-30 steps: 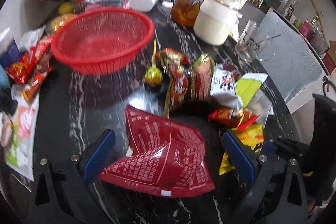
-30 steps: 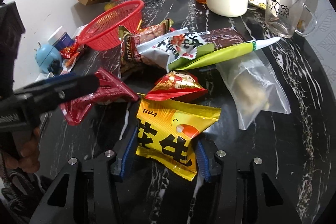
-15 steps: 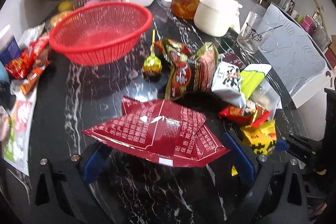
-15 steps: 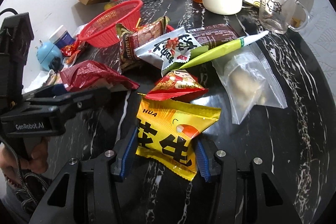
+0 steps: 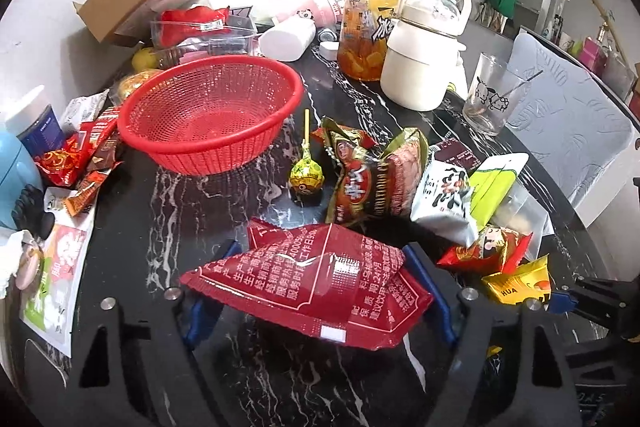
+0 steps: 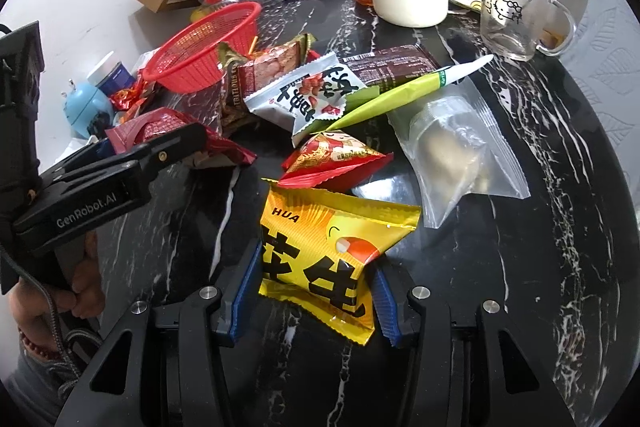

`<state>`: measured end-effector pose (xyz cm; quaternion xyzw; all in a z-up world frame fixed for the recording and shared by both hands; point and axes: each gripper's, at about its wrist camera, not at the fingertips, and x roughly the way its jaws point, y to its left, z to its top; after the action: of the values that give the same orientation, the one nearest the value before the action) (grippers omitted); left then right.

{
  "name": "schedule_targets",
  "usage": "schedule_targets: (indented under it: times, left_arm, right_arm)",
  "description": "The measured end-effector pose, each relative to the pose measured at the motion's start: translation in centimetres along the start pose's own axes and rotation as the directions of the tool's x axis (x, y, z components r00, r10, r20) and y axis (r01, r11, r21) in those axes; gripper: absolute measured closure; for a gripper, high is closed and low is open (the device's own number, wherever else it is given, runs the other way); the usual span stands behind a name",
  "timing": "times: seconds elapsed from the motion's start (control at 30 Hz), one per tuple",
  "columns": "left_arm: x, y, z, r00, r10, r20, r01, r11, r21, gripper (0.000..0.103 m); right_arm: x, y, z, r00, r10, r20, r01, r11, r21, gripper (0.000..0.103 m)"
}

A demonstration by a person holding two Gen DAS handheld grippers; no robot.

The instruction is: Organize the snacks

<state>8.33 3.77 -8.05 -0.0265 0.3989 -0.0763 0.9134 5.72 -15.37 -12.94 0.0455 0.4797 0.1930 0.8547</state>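
Holding a snack apiece, both grippers seem to be at the pick-up step of the sorting. The left gripper (image 5: 316, 291) is closed on the red bag (image 5: 316, 291), its blue pads pressed into the bag's two sides, and the bag hangs just above the dark marble table (image 5: 180, 203), short of the basket (image 5: 208, 119). The right gripper (image 6: 316, 291) is clamped on the yellow packet (image 6: 324, 247), which seems to rest on the table just beside the small red packet (image 6: 336, 157).

The basket is empty and looks like the likely target. My guess is the next move calls for carrying the red bag forward and to the left over the lollipop (image 5: 306, 177), then letting go above the basket's rim. The bag is crinkly and puffed with air, so it could slip or twist in the pinch.

Counted on the table: one basket, one lollipop, one red bag, one yellow packet, one small red packet, one brown-green packet (image 5: 372, 175), one white packet (image 6: 308, 95), one green sachet (image 6: 404, 89), one clear zip bag (image 6: 456, 147). The wrappers left of the basket overlap too much to count.
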Motion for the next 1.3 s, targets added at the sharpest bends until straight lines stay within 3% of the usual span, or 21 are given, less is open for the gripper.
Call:
schedule_targets:
  times: [0.8, 1.3]
  left_arm:
    - [-9.4, 0.0, -1.2, 0.991, -0.031, 0.132, 0.034, 0.999, -0.021, 0.024]
    - [-12.1, 3.1, 2.4, 0.968, 0.008, 0.249, 0.006, 0.998, -0.056, 0.024]
  right_arm:
    - [-4.4, 2.7, -0.5, 0.995, 0.048, 0.088, -0.040, 0.995, -0.089, 0.053]
    - [-5.5, 6.7, 5.1, 0.982, 0.127, 0.139, -0.092, 0.968, -0.235, 0.053]
